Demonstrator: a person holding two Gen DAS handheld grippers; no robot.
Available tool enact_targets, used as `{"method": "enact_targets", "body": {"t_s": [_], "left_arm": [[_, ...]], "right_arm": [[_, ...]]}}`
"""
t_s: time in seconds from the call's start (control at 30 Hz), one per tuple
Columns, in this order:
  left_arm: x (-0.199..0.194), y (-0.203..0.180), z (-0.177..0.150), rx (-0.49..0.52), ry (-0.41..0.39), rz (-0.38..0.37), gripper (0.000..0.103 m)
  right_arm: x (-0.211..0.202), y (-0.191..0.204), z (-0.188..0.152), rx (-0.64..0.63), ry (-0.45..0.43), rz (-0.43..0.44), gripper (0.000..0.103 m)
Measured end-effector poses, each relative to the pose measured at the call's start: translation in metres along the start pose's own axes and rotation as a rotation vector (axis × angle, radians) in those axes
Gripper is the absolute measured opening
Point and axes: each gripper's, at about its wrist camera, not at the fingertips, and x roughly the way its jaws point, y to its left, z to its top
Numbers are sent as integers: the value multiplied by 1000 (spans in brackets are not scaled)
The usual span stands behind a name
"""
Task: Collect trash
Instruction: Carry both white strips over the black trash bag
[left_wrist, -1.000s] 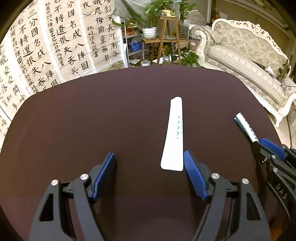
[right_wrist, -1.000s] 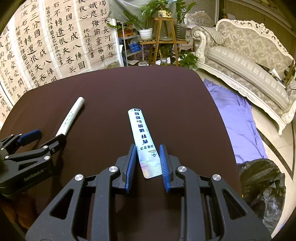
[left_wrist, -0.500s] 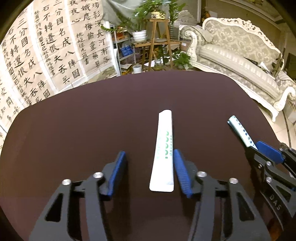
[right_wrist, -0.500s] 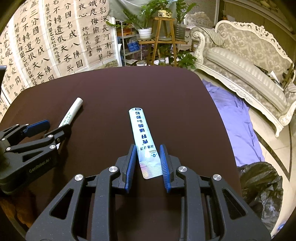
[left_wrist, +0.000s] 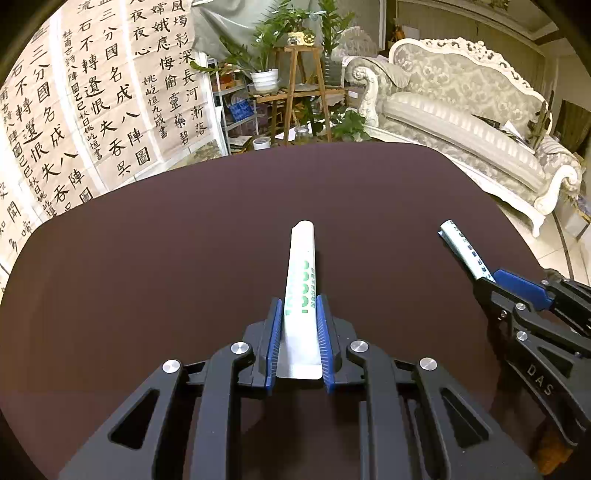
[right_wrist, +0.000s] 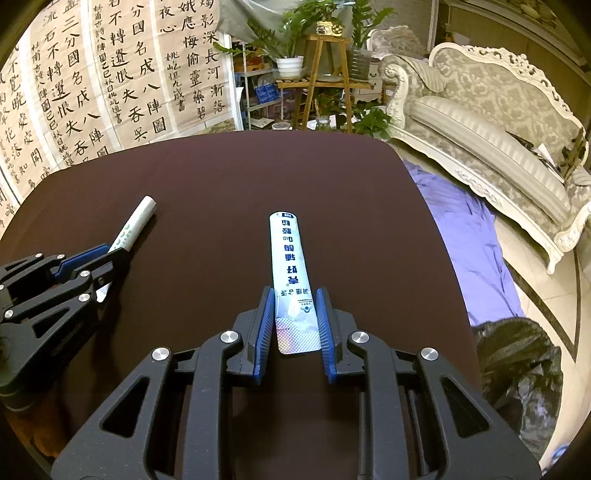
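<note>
2 sachets point away along their grippers' fingers over the brown table (left_wrist: 184, 258); left gripper (left_wrist: 298, 332) pinches the white-green sachet (left_wrist: 301, 295); right gripper (right_wrist: 293, 325) pinches the blue-printed sachet (right_wrist: 290, 266); black trash bag (right_wrist: 517, 369) lies rightward, nearer the right hand.

A home living room: an ornate white carved sofa (left_wrist: 469, 122) lines one wall, potted plants (right_wrist: 291, 55) crowd a wooden stand (right_wrist: 325, 79), calligraphy scrolls (left_wrist: 92, 96) hang at left, and a dark brown desk (right_wrist: 229, 177) fills the foreground.
</note>
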Motion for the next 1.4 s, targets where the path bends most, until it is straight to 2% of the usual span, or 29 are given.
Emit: {"method": "enact_targets", "body": {"t_s": [0.43, 0.7, 1.13, 1.4], "left_arm": [[-51, -17, -41, -2, -60, -28, 20], [-79, -49, -63, 33, -108, -60, 20], [-93, -132, -77, 158, -123, -165, 20], [-91, -176, -73, 227, -134, -212, 20]], "right_arm": [[-57, -10, -65, 64, -44, -15, 22], [-97, -29, -106, 115, -81, -81, 22], [-139, -104, -158, 244, -117, -281, 23], [-139, -149, -168, 318, -114, -327, 23]]}}
